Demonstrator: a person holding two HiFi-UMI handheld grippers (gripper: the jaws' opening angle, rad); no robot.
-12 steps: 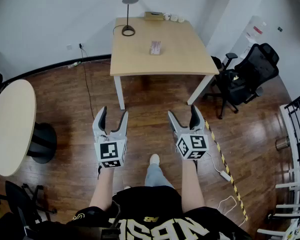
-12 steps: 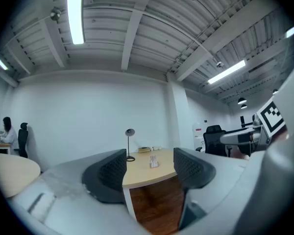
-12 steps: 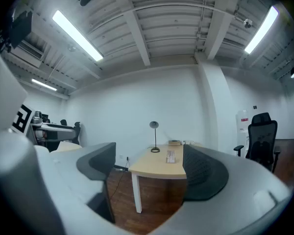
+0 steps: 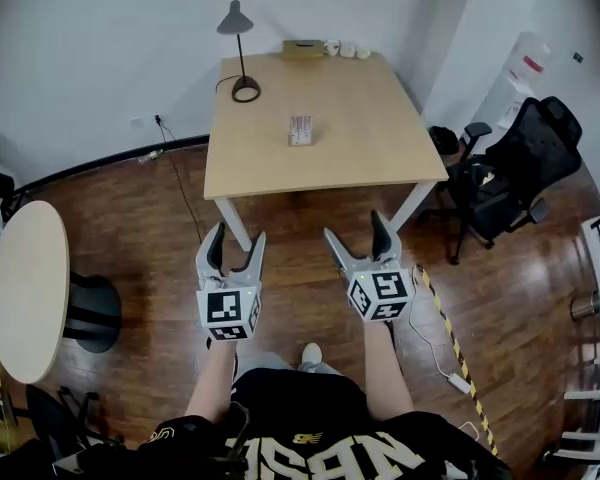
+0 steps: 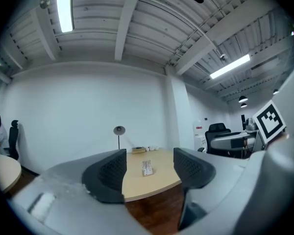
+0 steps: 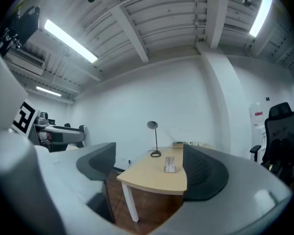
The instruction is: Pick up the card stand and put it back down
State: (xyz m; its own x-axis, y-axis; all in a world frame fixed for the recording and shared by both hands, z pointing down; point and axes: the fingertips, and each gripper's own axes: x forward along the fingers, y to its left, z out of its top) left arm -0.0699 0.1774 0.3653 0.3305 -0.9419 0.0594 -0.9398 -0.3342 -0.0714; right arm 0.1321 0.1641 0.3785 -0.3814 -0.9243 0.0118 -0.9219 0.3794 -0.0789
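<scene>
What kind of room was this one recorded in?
Most likely an office or small meeting room: a wooden table against the wall with a desk lamp on it, and a black swivel chair beside it.

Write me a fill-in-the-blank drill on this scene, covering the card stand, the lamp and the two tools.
The card stand sits on the table, held by ____ tool.
The left tool and the right tool both have their jaws ____, with nothing between them.
In the head view, the desk lamp stands at the table's far ____ corner.
Missing words: neither; open; left.
</scene>
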